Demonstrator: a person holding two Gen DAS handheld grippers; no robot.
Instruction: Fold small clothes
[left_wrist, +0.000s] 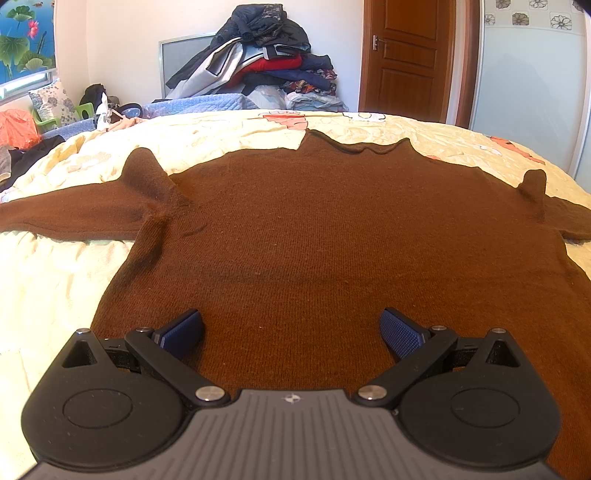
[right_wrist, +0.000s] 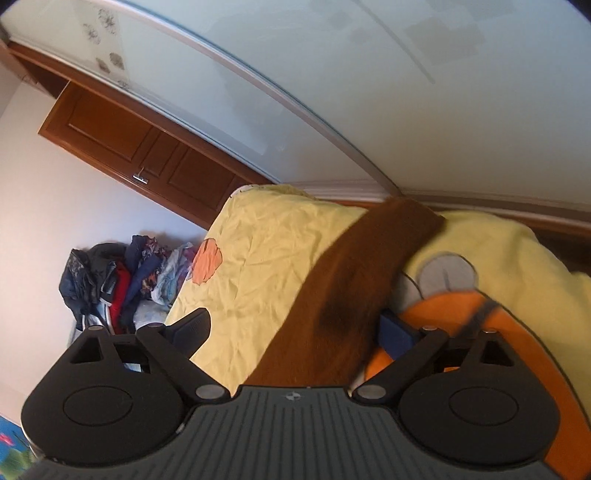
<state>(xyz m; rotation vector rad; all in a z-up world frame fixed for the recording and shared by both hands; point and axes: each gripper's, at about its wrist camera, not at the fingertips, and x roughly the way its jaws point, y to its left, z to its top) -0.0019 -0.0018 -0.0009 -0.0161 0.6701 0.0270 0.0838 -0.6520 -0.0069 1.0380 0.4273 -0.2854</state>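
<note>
Sweater (left_wrist: 314, 229) flat on bed (left_wrist: 55, 280), sleeves out left and right, clothes pile (left_wrist: 258, 62) behind bed, door (left_wrist: 406, 55) right of pile

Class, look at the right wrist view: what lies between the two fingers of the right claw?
A brown sweater sleeve runs between the open right claw fingers, over the yellow bedspread.
</note>
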